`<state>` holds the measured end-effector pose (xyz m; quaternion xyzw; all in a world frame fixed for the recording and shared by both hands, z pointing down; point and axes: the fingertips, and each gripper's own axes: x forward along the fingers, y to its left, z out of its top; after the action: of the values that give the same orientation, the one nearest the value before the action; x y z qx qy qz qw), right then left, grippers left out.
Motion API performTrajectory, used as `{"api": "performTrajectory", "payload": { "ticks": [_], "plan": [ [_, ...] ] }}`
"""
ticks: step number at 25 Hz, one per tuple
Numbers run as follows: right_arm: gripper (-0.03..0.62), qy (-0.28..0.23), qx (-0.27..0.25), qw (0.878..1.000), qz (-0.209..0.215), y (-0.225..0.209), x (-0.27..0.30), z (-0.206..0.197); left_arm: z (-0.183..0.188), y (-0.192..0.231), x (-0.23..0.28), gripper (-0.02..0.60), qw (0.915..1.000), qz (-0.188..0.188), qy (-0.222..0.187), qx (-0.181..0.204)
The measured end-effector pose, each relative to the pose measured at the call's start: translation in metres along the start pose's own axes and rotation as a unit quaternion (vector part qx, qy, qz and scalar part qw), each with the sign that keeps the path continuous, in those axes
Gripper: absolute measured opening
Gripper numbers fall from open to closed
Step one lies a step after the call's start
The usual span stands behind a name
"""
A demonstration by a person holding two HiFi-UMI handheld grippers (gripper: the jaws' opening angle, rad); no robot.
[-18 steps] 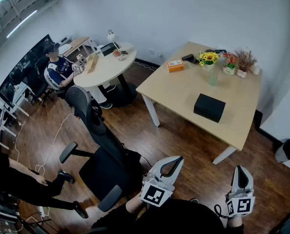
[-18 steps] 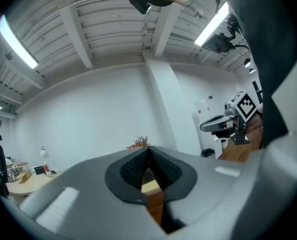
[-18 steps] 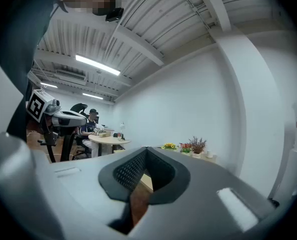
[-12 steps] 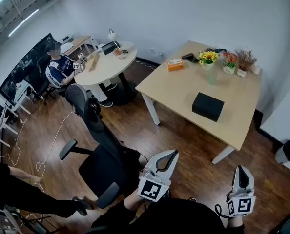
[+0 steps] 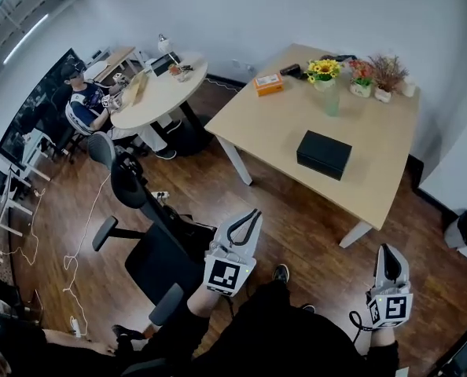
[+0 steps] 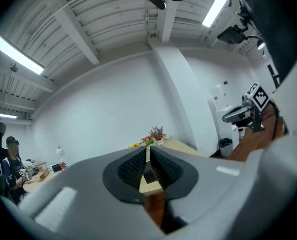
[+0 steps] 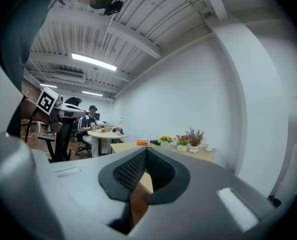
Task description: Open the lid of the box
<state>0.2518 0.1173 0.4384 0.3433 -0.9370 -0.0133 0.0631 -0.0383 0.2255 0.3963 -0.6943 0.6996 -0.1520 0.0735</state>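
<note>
A black box (image 5: 324,154) with its lid down rests on the light wood table (image 5: 265,120), near its front right part. Both grippers are held low over the floor, well short of the table. In the head view my left gripper (image 5: 253,215) points toward the table with its jaws together and nothing in them. My right gripper (image 5: 387,251) is off to the right, also shut and empty. In the left gripper view the box (image 6: 150,176) shows small and far beyond the closed tips of the left gripper (image 6: 148,150). The right gripper (image 7: 146,152) looks along the table's edge.
A black office chair (image 5: 143,218) stands just left of my left gripper. The table's far end carries sunflowers (image 5: 321,71), potted plants (image 5: 387,73), a glass vase (image 5: 332,100) and an orange box (image 5: 269,83). A person (image 5: 84,100) sits at a round table (image 5: 159,93).
The view has shifted toward the table, and the box sits a little left and higher in frame. The left gripper moved left and up. A walking person at lower left has nearly left view.
</note>
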Motion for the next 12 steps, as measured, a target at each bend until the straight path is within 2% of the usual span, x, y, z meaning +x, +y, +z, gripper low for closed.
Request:
{"api": "performTrajectory", "payload": {
  "ticks": [3,5,6,9,12],
  "plan": [
    [0.000,0.017,-0.001,1.000,-0.015,-0.009,0.021,-0.012,-0.027,0.012,0.036,0.048,0.9992,-0.030,0.019,-0.016],
    [0.002,0.028,-0.004,0.999,-0.020,-0.009,0.042,-0.021,-0.051,0.023,0.061,0.128,0.9976,-0.053,0.035,-0.028],
    [0.002,0.030,-0.005,0.999,-0.020,-0.009,0.057,-0.026,-0.064,0.032,0.075,0.149,0.9968,-0.061,0.040,-0.031],
    [0.020,0.020,-0.003,1.000,-0.020,-0.017,0.120,-0.033,-0.098,0.063,0.135,0.169,0.9945,-0.084,0.048,-0.040],
    [0.094,0.039,0.021,0.998,-0.053,-0.035,0.178,-0.033,-0.126,0.074,0.217,0.229,0.9831,-0.156,0.065,-0.071]
  ]
}}
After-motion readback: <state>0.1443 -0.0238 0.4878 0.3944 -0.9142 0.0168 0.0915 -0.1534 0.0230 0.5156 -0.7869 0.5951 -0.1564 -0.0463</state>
